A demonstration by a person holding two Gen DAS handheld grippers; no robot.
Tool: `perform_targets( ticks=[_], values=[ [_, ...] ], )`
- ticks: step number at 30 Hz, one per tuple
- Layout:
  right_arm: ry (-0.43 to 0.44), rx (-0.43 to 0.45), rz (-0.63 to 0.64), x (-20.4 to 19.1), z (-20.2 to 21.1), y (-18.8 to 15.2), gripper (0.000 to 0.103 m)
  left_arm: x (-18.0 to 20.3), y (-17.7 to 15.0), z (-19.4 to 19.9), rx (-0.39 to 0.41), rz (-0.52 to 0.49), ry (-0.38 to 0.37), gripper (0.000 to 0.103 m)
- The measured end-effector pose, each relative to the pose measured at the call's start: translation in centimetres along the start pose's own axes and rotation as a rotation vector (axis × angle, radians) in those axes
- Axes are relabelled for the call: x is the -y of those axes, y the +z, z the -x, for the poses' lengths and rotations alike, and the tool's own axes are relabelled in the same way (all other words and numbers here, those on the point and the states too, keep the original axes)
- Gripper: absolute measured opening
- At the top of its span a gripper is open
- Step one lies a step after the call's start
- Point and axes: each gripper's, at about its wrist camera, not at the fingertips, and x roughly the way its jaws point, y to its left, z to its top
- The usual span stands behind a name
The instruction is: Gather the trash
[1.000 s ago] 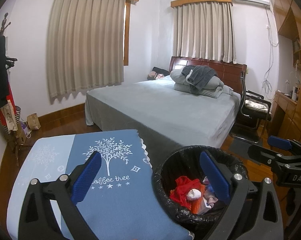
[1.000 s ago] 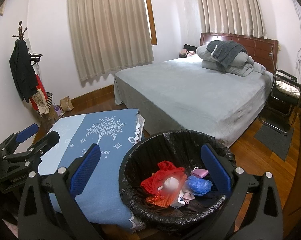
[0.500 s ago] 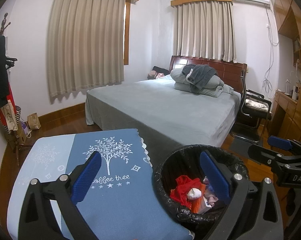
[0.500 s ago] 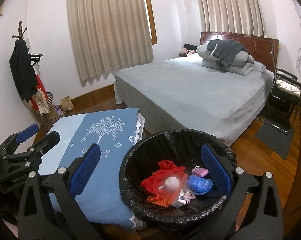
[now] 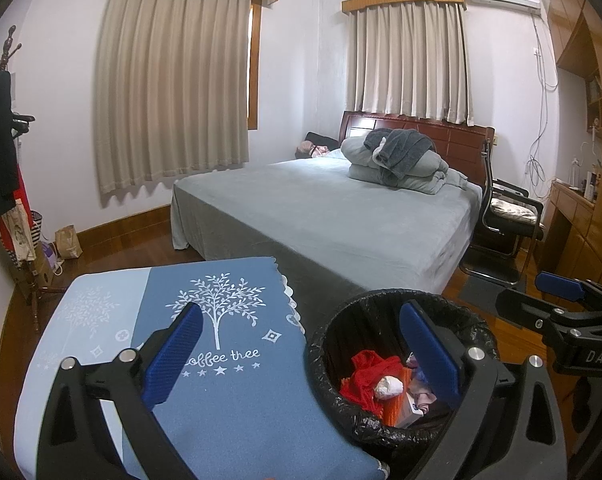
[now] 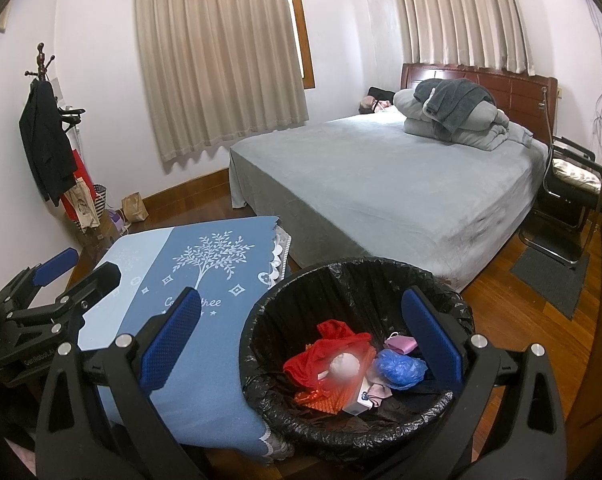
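Both our grippers, left and right, hang with jaws wide and hold nothing; we judge them idle because the blue tablecloth beneath shows no litter; just beside it the black-lined bin holds the trash, red wrapper, white wad, blue bag; beyond, the grey bed looks bare of rubbish.

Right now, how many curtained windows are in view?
2. One curtain hangs on the left wall beside the bed; the other curtain hangs behind the headboard. Nothing suggests any more.
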Motion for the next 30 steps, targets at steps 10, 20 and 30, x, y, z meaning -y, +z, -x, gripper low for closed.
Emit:
perform_targets(
  ticks=[10, 20, 30],
  values=[
    [0.000, -0.001, -0.001, 0.01, 0.03, 0.07, 0.098, -0.07, 0.07, 0.12, -0.001, 0.001, 0.000, 0.097],
    [0.000, -0.001, 0.000, -0.02, 0.05, 0.03, 0.098, -0.13, 0.10, 0.19, -0.001, -0.001, 0.001, 0.097],
    [0.000, -0.003, 0.000, -0.05, 0.06, 0.09, 0.098, -0.23, -0.15, 0.43, -0.003, 0.003, 0.004, 0.097]
  ],
)
